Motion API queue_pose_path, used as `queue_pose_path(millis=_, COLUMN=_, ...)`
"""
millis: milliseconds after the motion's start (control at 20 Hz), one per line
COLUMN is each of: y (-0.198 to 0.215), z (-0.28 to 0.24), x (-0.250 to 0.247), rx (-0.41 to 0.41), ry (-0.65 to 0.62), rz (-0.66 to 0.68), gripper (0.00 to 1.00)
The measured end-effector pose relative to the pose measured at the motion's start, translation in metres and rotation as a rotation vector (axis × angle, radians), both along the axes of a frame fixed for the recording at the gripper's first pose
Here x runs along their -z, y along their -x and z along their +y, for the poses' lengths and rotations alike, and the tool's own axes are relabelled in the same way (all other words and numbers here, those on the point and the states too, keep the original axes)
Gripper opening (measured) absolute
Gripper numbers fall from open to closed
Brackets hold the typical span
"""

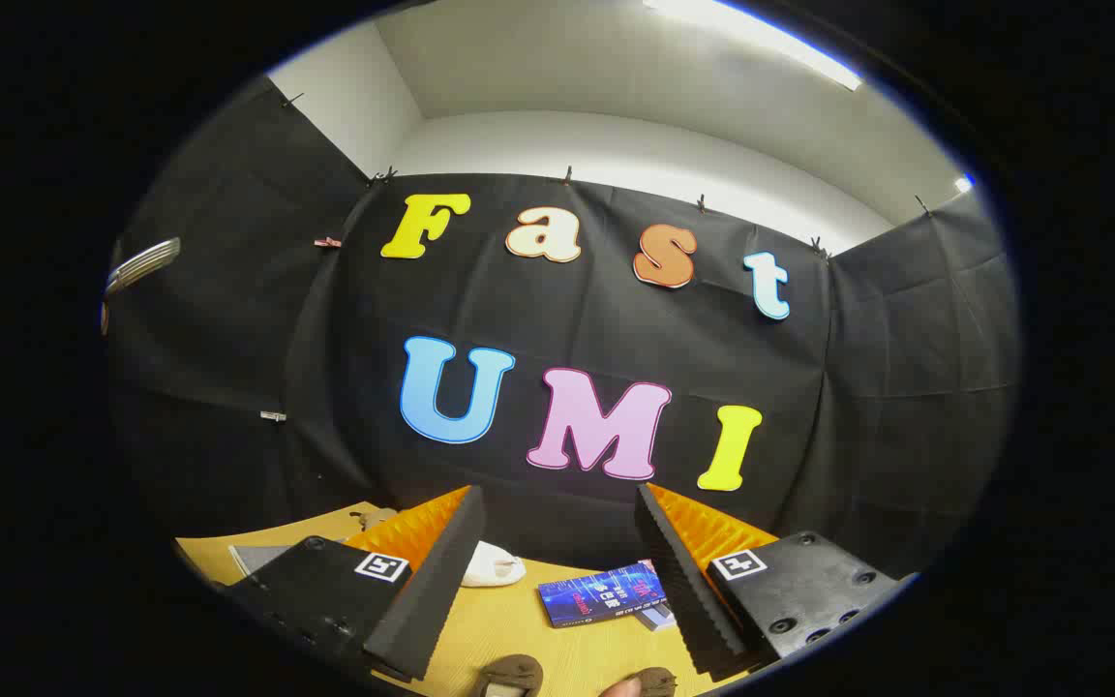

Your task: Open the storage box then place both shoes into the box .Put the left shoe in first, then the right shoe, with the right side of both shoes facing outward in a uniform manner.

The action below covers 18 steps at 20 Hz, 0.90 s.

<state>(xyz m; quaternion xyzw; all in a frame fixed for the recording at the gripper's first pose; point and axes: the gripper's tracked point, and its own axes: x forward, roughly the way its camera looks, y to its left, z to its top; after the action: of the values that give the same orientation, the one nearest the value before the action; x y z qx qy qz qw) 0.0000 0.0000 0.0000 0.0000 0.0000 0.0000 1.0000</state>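
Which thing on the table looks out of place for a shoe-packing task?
The blue book lies flat on the wooden table, between and beyond the open gripper fingers; it has no part in packing shoes. A white object sits beside it, too unclear to name. Nothing looks spilled or damaged.

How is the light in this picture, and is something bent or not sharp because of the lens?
In the gripper view, a bright ceiling strip lamp burns out to pure white, while the yellow wooden table is evenly lit. The fisheye lens curves the black cloth wall and its edges. The open gripper, the blue book and the white shoe between its fingers look sharp; the two brown shoes are cut off.
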Motion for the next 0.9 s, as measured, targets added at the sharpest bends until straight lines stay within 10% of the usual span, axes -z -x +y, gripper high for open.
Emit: queue_pose_path(millis=900, y=-0.002, z=0.032, x=0.014, rx=-0.084, ry=-0.056, rz=0.036, gripper=0.97)
